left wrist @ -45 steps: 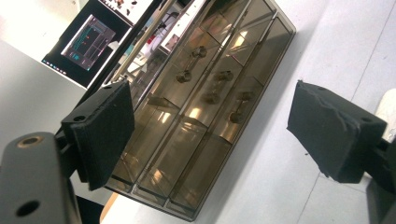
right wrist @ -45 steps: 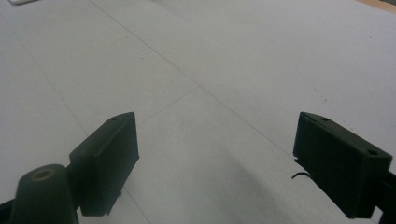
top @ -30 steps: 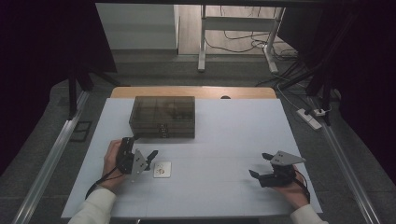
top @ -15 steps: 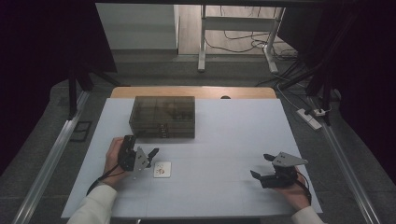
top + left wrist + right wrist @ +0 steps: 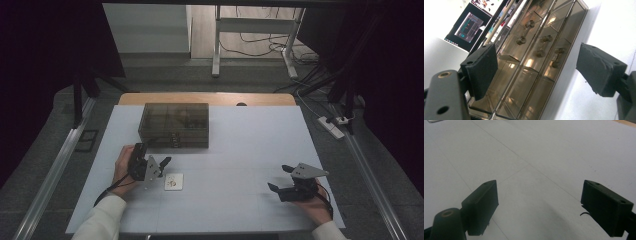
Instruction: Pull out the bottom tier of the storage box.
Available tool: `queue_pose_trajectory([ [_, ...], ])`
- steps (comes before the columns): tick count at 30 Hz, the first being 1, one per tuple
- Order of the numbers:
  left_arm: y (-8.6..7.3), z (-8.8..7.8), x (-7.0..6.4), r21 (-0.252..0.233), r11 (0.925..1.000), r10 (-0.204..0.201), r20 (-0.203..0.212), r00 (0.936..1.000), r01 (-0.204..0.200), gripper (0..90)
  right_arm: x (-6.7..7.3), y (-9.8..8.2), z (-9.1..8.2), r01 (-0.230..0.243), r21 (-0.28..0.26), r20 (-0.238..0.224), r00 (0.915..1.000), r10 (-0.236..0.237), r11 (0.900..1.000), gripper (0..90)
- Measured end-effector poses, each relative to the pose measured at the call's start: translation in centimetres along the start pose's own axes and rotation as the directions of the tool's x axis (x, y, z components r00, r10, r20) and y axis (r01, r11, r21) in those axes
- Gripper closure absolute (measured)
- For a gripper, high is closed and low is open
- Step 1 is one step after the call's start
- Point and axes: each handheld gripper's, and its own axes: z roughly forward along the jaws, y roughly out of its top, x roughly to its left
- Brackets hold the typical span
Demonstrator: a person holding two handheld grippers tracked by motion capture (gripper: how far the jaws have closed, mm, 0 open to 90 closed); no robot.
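Right, your left gripper [image 5: 159,164] sits at the near left of the white table [image 5: 250,150], jaws spread wide with nothing between the pads, just in front of the smoky drawer box [image 5: 174,125]. In the left gripper view that drawer box [image 5: 534,57] runs tilted across the frame between the two black pads [image 5: 482,68], close ahead but not touched; small knob handles [image 5: 521,40] show on its see-through drawer fronts. The box itself stands toward the far left-centre of the table, near the wooden edge strip [image 5: 200,98]. A small white card [image 5: 173,181] with a mark on it lies flat just right of your left gripper, apart from it. Your right gripper [image 5: 280,179] rests at the near right, well apart from the box, jaws also wide apart and holding nothing; the right gripper view has bare white table [image 5: 536,170] between its pads [image 5: 484,205].
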Motion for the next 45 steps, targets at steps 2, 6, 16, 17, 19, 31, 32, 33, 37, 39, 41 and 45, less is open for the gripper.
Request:
queue_pose_trajectory([
  [2, 0.0, 0.1, 0.0, -0.002, 1.0000, 0.002, 0.001, 1.0000, -0.002, 17.7, 0.0, 0.0, 0.0, 0.001, -0.003, -0.001, 1.0000, -0.001, 1.000, 14.0],
  [6, -0.1, 0.3, 0.0, 0.002, 1.0000, 0.008, 0.002, 1.0000, -0.008, 18.3, 0.0, 0.0, 0.1, 0.000, -0.002, -0.002, 1.0000, 0.000, 1.000, 14.0],
  [16, -0.2, 0.3, -0.3, 0.009, 0.9996, 0.028, 0.007, 0.9996, -0.028, 19.2, 0.0, 0.0, 0.1, 0.001, -0.001, -0.001, 1.0000, -0.001, 1.000, 14.0],
  [17, -0.2, 0.3, -0.3, 0.010, 0.9995, 0.030, 0.007, 0.9995, -0.031, 19.2, 0.0, 0.0, 0.1, 0.002, -0.002, -0.002, 1.0000, -0.002, 1.000, 14.0],
  [19, -0.2, 0.4, -0.3, 0.013, 0.9993, 0.035, 0.009, 0.9994, -0.035, 19.2, 0.0, 0.0, 0.1, 0.001, -0.003, -0.003, 1.0000, -0.001, 1.000, 14.0],
  [31, -0.1, 0.9, -0.7, 0.011, 0.9978, 0.065, 0.019, 0.9977, -0.065, 22.2, 0.0, 0.0, 0.2, 0.004, 0.009, -0.004, 1.0000, -0.004, 1.000, 14.1],
  [32, -0.1, 0.9, -0.7, 0.011, 0.9977, 0.066, 0.019, 0.9976, -0.066, 22.7, 0.0, -0.1, 0.2, 0.006, 0.007, -0.006, 1.0000, -0.006, 1.000, 14.1],
  [33, -0.1, 1.0, -0.8, 0.011, 0.9976, 0.068, 0.020, 0.9975, -0.068, 23.3, 0.0, -0.1, 0.2, 0.006, 0.008, -0.005, 1.0000, -0.006, 1.000, 14.1],
  [37, -0.1, 1.1, -0.9, 0.006, 0.9974, 0.072, 0.023, 0.9972, -0.072, 25.3, 0.0, -0.1, 0.3, 0.006, 0.008, -0.004, 1.0000, -0.006, 1.000, 14.1],
  [39, -0.1, 1.2, -0.9, 0.005, 0.9971, 0.076, 0.027, 0.9968, -0.076, 26.2, 0.0, -0.1, 0.3, 0.007, 0.011, -0.006, 1.0000, -0.007, 1.000, 14.1],
  [41, -0.1, 1.3, -0.9, 0.004, 0.9969, 0.078, 0.029, 0.9965, -0.078, 26.8, 0.0, -0.1, 0.3, 0.009, 0.014, -0.002, 1.0000, -0.009, 1.000, 14.1],
  [45, 0.0, 1.4, -1.0, -0.004, 0.9970, 0.078, 0.034, 0.9964, -0.078, 27.6, 0.0, -0.1, 0.3, 0.006, 0.010, -0.002, 1.0000, -0.006, 1.000, 14.1],
])
